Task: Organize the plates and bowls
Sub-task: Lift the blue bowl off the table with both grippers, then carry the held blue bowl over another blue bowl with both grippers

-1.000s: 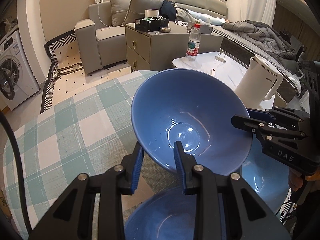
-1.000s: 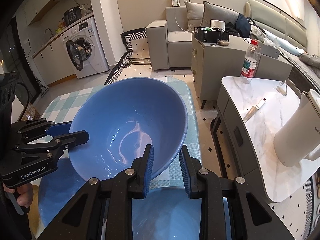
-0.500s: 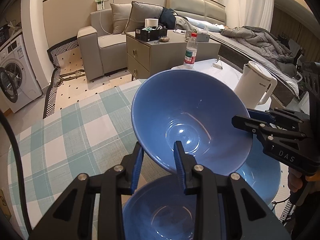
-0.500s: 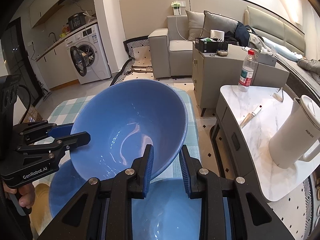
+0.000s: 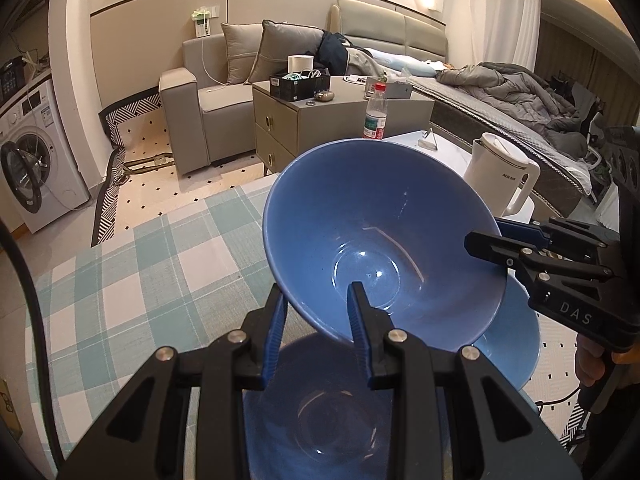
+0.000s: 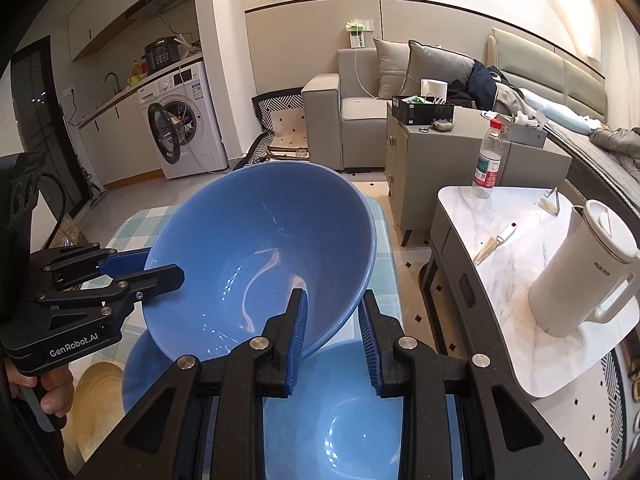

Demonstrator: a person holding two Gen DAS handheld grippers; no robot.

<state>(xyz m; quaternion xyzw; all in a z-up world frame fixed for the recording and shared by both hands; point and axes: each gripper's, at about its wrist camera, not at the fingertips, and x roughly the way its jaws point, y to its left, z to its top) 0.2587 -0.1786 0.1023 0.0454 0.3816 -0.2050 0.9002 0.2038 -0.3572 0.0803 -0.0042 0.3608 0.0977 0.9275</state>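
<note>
Over a checked-cloth counter [image 5: 132,280], both hand-held grippers clamp one blue bowl [image 5: 380,240].
Left hand-held gripper [image 5: 316,316] grips the rim at 6 o'clock, right hand-held gripper [image 6: 334,316] opposite; level carrying looks wisest.

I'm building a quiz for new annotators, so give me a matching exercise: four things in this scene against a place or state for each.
Things:
1. raised blue bowl
2. white kettle
3. water bottle
4. washing machine

Places or states:
A. door open
B. red cap on
C. gripped at its rim from two sides
D. near edge of the marble table

Pairs: 1-C, 2-D, 3-B, 4-A
</note>
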